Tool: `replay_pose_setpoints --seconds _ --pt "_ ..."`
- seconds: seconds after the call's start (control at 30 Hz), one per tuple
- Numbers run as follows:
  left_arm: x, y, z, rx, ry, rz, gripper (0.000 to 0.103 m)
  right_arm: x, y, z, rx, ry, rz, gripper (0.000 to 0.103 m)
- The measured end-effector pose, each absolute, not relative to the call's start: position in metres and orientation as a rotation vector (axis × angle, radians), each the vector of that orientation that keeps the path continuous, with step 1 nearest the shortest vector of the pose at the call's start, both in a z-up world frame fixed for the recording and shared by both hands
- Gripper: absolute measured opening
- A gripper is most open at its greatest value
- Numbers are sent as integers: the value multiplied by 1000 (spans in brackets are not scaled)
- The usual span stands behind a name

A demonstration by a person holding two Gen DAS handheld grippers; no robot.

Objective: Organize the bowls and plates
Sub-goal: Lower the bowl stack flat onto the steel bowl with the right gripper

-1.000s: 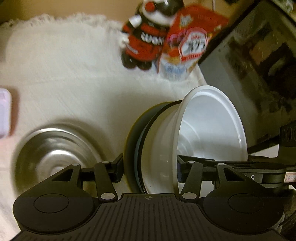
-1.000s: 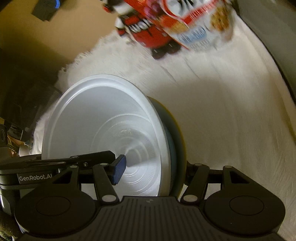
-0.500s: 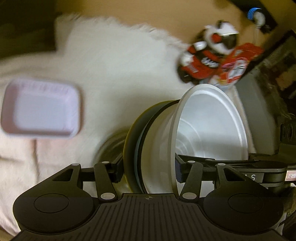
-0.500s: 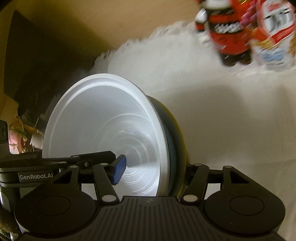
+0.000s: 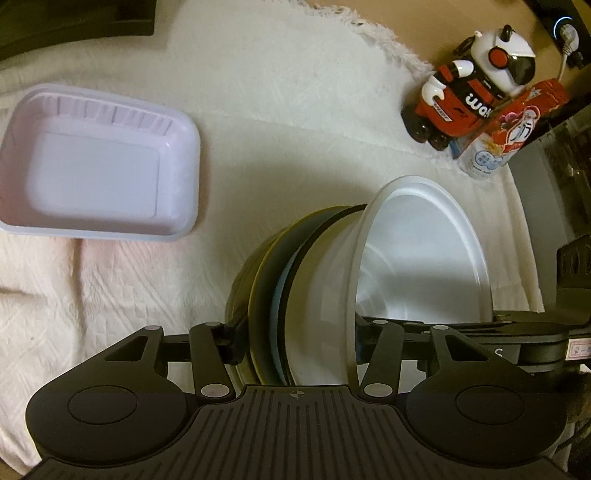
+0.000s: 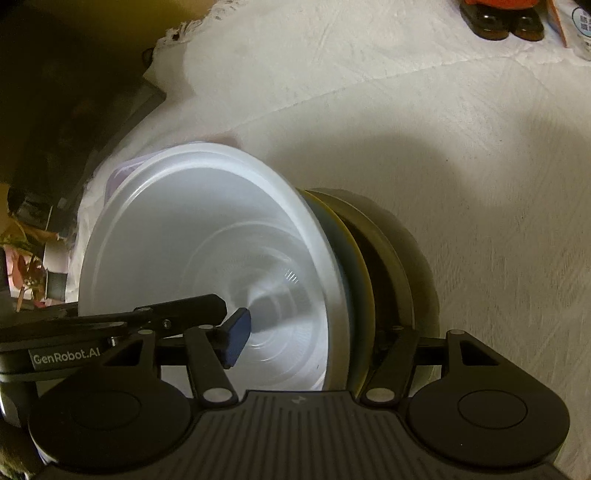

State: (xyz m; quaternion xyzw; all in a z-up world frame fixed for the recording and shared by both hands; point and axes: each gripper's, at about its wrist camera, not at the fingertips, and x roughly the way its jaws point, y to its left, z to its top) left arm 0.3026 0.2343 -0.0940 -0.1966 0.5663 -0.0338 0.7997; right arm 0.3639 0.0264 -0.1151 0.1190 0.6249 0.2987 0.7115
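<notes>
Both grippers hold a stack of dishes on edge between them: a white plastic bowl (image 5: 421,258), then a blue, a yellow and a dark plate (image 5: 266,295). My left gripper (image 5: 297,336) is shut across the stack, one finger behind the plates and one inside the bowl. My right gripper (image 6: 314,332) clamps the same stack (image 6: 207,258) from the other side. Its blue pad (image 6: 236,339) lies against the bowl's inside, and its jaws are opening slightly. A grey metal bowl's rim (image 6: 424,258) shows just behind the plates. A lilac rectangular tray (image 5: 92,173) lies on the cloth to the left.
A white cloth (image 5: 295,110) covers the surface. At the far right stand a red and white toy figure (image 5: 476,92) and a snack packet (image 5: 517,125). A dark panel (image 5: 565,177) borders the right edge, and a dark object (image 5: 74,22) the far left corner.
Both grippers have carried the stack leftwards and lower over the cloth. The lilac tray has come fully into view, the toy has slid to the upper right, and the metal bowl is now behind the stack.
</notes>
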Motion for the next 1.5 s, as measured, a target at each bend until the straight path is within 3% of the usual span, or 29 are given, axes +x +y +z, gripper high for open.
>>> replay_pose_setpoints --seconds 0.47,0.77,1.5 --pt "293 232 -100 -452 1237 -37 41 356 22 -107 207 1372 663 61" --pt "289 228 -87 -382 1197 -7 23 357 22 -99 129 1341 645 58" --pt "284 226 -71 -440 1148 13 23 358 10 -74 111 1231 639 58"
